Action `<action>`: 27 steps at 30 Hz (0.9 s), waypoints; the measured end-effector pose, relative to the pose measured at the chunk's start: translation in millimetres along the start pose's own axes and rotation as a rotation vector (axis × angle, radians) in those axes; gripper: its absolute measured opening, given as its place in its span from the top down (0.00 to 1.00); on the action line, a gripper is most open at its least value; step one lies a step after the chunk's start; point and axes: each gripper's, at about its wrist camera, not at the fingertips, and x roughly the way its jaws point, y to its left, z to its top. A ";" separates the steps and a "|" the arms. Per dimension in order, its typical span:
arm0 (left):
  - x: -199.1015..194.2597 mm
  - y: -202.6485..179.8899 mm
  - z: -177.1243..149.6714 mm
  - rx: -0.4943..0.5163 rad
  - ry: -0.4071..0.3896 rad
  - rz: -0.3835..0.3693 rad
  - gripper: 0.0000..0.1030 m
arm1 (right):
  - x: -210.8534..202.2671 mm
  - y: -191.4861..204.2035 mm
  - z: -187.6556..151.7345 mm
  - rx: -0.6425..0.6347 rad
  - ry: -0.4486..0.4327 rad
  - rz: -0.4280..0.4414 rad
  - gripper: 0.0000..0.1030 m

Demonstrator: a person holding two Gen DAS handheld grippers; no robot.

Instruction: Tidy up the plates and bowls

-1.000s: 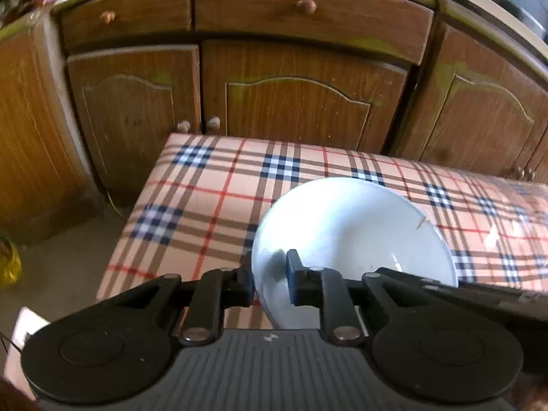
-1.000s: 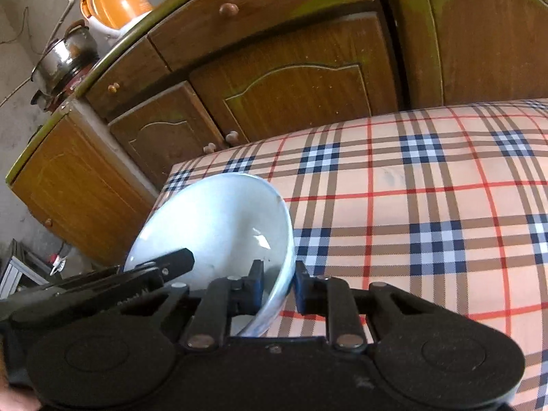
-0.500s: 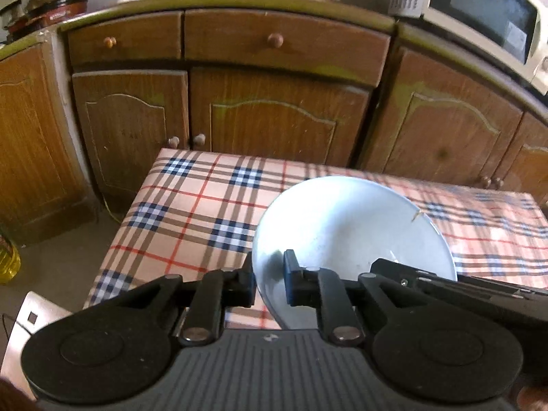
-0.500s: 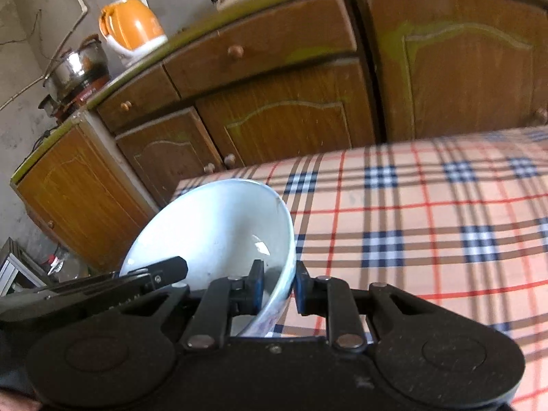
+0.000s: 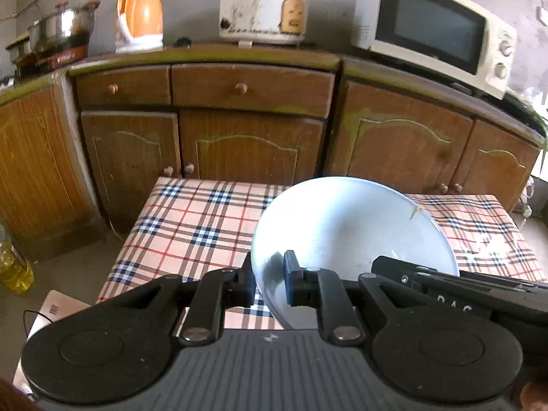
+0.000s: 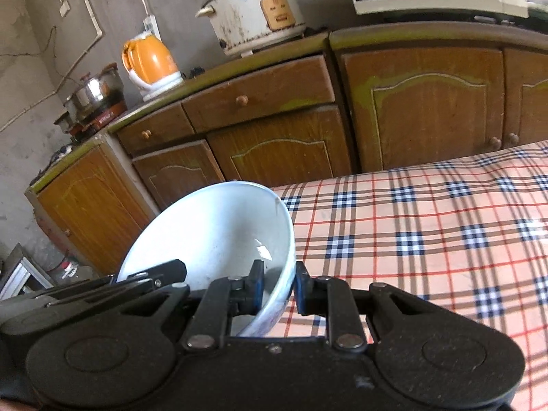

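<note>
Bowl: a white bowl [image 5: 352, 226] is held in the air above the checked tabletop [image 5: 191, 226], tilted so its open mouth faces the cameras; in the right wrist view the same bowl [image 6: 212, 229] sits at the lower left of the frame.
Left gripper: the left gripper [image 5: 269, 282] pinches the bowl's rim, one of the fingers [image 5: 291, 284] inside the bowl and the other outside it, with the wall of the bowl between them.
Right gripper: the right gripper [image 6: 278, 289] pinches the opposite side of the rim the same way, one finger within the bowl and one on its outer face (the rim passes straight between the two pads).
Each seen from the other: the right gripper's dark body reaches in from the right edge of the left wrist view, and the left gripper's body comes in from the left edge of the right wrist view.
Bowl detail: a thin crack or mark [image 5: 416, 210] shows at the far rim.
Tabletop: covered with a beige, red and navy plaid cloth, bare where it shows.
Behind: brown wooden cabinets [image 5: 246, 144] carry a rice cooker [image 5: 263, 3], an orange kettle [image 5: 138, 13], a microwave [image 5: 435, 30] and a steel pot [image 5: 61, 30].
Floor: a bottle of yellow liquid [image 5: 13, 267] stands by the cabinets at left.
</note>
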 end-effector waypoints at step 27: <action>-94.3 -48.7 -33.9 0.065 -0.068 -0.027 0.84 | -133.3 -14.3 -37.0 0.008 -0.079 -0.028 0.77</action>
